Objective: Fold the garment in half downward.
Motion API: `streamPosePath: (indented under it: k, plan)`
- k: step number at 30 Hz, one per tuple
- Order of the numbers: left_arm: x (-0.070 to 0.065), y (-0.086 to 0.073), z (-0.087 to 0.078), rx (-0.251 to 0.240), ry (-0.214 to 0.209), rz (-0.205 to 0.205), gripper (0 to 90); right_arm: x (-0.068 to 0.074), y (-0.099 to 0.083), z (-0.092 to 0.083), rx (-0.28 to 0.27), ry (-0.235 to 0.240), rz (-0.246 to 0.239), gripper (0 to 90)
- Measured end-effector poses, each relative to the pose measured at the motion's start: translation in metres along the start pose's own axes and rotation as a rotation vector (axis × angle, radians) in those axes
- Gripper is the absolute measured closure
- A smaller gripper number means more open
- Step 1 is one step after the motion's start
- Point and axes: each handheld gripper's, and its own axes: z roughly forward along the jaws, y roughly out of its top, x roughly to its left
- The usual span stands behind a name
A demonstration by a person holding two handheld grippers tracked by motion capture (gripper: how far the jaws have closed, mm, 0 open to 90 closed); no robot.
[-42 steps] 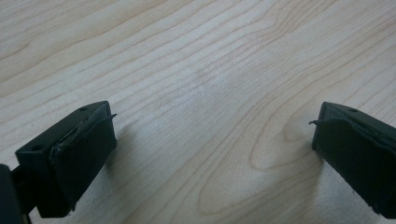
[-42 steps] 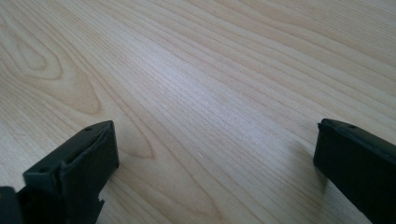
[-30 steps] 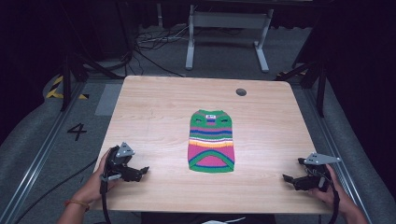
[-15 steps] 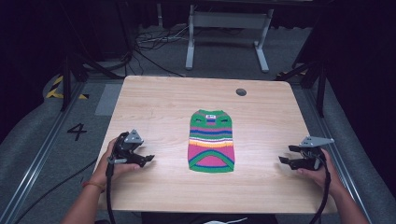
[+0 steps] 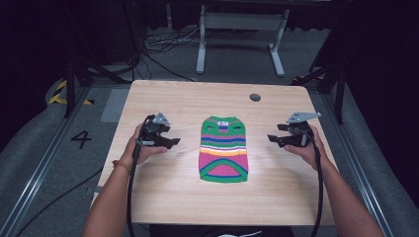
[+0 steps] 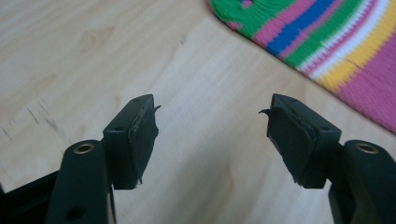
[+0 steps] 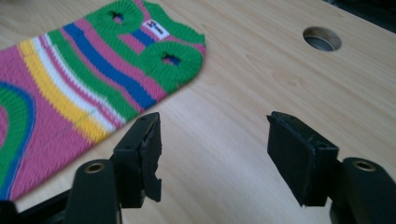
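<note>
A small knitted striped sweater (image 5: 223, 149) in green, pink, blue, yellow and white lies flat in the middle of the wooden table (image 5: 188, 98), neck end away from me. My left gripper (image 5: 173, 142) hovers to the left of it, pointing at its side; the sweater's edge (image 6: 327, 42) shows beyond the jaws. My right gripper (image 5: 272, 139) hovers to the right of it, pointing at its upper part (image 7: 116, 60). The jaws of both have just been closing, and nothing is between them. Both stand partly open over bare wood.
A round cable hole (image 5: 255, 97) sits in the table near its far right edge (image 7: 321, 38). Behind the table are a white metal frame (image 5: 237, 29) and cables on the dark floor. A "4" (image 5: 81, 139) is marked on the floor at left.
Both hands have moved away from the near table edge and inward toward the sweater, and risen a little. The jaws of both grippers stand narrower than before.
</note>
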Motion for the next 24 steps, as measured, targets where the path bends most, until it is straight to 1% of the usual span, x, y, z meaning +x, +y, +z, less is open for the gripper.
streamPosePath:
  k: [2, 3, 4, 5, 6, 7, 8, 9, 10, 11, 13, 14, 15, 17, 18, 19, 20, 21, 24]
  plan:
    - [0.004, 0.013, 0.008, -0.021, -0.007, -0.007, 34.4, -0.002, 0.009, 0.012, 0.008, -0.006, 0.002, 38.2]
    - [0.004, 0.017, 0.010, -0.031, -0.004, -0.010, 35.2, -0.003, 0.014, 0.019, 0.011, -0.001, 0.006, 39.0]
    - [0.006, 0.025, 0.017, -0.044, -0.010, -0.016, 35.4, -0.003, 0.016, 0.024, 0.011, 0.001, 0.007, 39.8]
    - [0.006, 0.025, 0.017, -0.044, -0.010, -0.016, 35.4, -0.003, 0.016, 0.024, 0.011, 0.001, 0.007, 39.8]
    - [0.007, 0.030, 0.023, -0.037, -0.013, -0.021, 35.4, -0.003, 0.021, 0.035, 0.018, 0.009, 0.013, 39.9]
    - [0.007, 0.034, 0.028, -0.035, -0.011, -0.019, 35.5, -0.004, 0.024, 0.043, 0.027, 0.016, 0.019, 39.9]
    - [0.006, 0.038, 0.034, -0.028, -0.020, -0.025, 35.6, -0.004, 0.025, 0.049, 0.035, 0.019, 0.019, 40.3]
    - [0.006, 0.041, 0.039, -0.029, -0.012, -0.029, 36.1, -0.004, 0.027, 0.055, 0.041, 0.021, 0.021, 40.3]
    - [0.005, 0.043, 0.043, -0.029, -0.018, -0.039, 36.9, -0.003, 0.028, 0.061, 0.045, 0.031, 0.032, 40.5]
    - [0.004, 0.047, 0.049, -0.023, -0.018, -0.036, 37.3, -0.003, 0.029, 0.065, 0.050, 0.032, 0.031, 40.8]
    - [0.002, 0.053, 0.057, -0.029, -0.027, -0.036, 37.9, -0.003, 0.033, 0.076, 0.057, 0.026, 0.041, 41.0]
    - [0.001, 0.056, 0.062, -0.027, -0.030, -0.044, 38.5, -0.003, 0.035, 0.081, 0.061, 0.027, 0.048, 41.1]
    - [0.000, 0.059, 0.065, -0.018, -0.031, -0.038, 38.4, -0.002, 0.037, 0.084, 0.053, 0.026, 0.043, 41.7]
    - [-0.001, 0.064, 0.072, -0.026, -0.030, -0.040, 38.2, -0.001, 0.040, 0.091, 0.047, 0.036, 0.055, 41.8]
    - [-0.001, 0.066, 0.074, -0.028, -0.028, -0.046, 38.3, -0.001, 0.042, 0.095, 0.044, 0.042, 0.059, 42.1]
    - [0.000, 0.068, 0.077, -0.034, -0.033, -0.059, 39.9, 0.000, 0.043, 0.098, 0.051, 0.040, 0.057, 42.4]
    - [0.001, 0.070, 0.081, -0.024, -0.026, -0.068, 42.2, 0.001, 0.045, 0.101, 0.057, 0.038, 0.056, 42.9]
    - [0.001, 0.070, 0.085, -0.026, -0.028, -0.080, 42.2, 0.001, 0.047, 0.105, 0.064, 0.035, 0.058, 43.2]
    - [0.002, 0.071, 0.097, -0.016, -0.048, -0.103, 42.2, 0.003, 0.049, 0.112, 0.071, 0.020, 0.054, 44.4]
